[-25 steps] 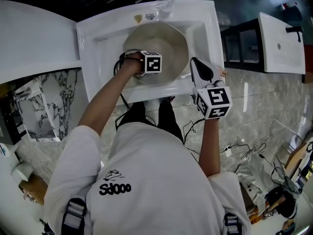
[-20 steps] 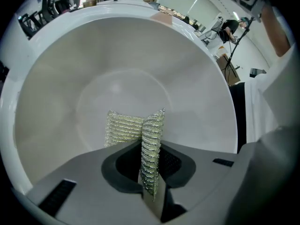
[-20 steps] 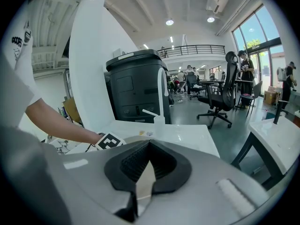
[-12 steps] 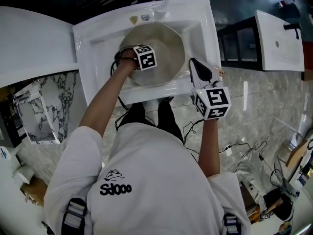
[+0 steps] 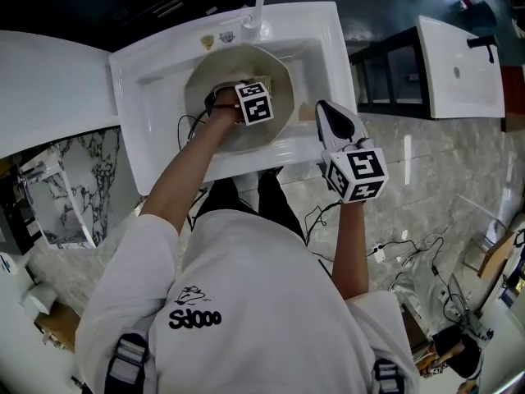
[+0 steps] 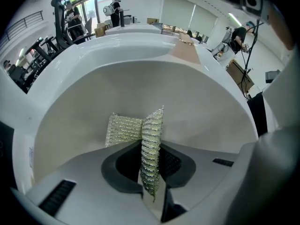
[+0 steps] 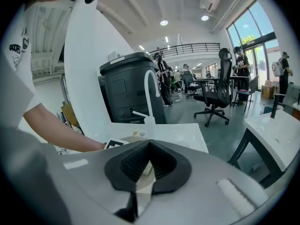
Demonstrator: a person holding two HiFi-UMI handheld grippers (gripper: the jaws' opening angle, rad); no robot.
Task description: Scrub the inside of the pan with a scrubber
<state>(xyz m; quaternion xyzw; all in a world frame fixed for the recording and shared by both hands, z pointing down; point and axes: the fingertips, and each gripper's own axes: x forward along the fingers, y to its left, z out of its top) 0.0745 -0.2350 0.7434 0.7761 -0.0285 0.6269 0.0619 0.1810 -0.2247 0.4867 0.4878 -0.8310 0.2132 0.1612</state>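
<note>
A round pan (image 5: pixel 199 84) with a pale beige inside lies in the white sink (image 5: pixel 152 72). My left gripper (image 5: pixel 256 95) reaches into it and is shut on a silvery-yellow mesh scrubber (image 6: pixel 124 130), which is folded between the jaws and pressed against the pan's inner wall (image 6: pixel 197 102). In the head view the scrubber (image 5: pixel 262 84) shows just beyond the marker cube. My right gripper (image 5: pixel 322 107) is at the sink's right front rim, shut on the pan's tan handle (image 5: pixel 307 112). From the right gripper (image 7: pixel 149 146) view, a beige strip of handle (image 7: pixel 142 185) sits between the jaws.
A white faucet (image 5: pixel 256 6) rises at the back of the sink. A second white basin (image 5: pixel 459 64) stands to the right on a black frame. A black bin (image 7: pixel 126 88) is behind the faucet. Cables lie on the marble floor (image 5: pixel 410 212).
The left gripper has swept the scrubber from the pan's left side across toward its right and far wall. The right gripper has kept its hold in the same place.
</note>
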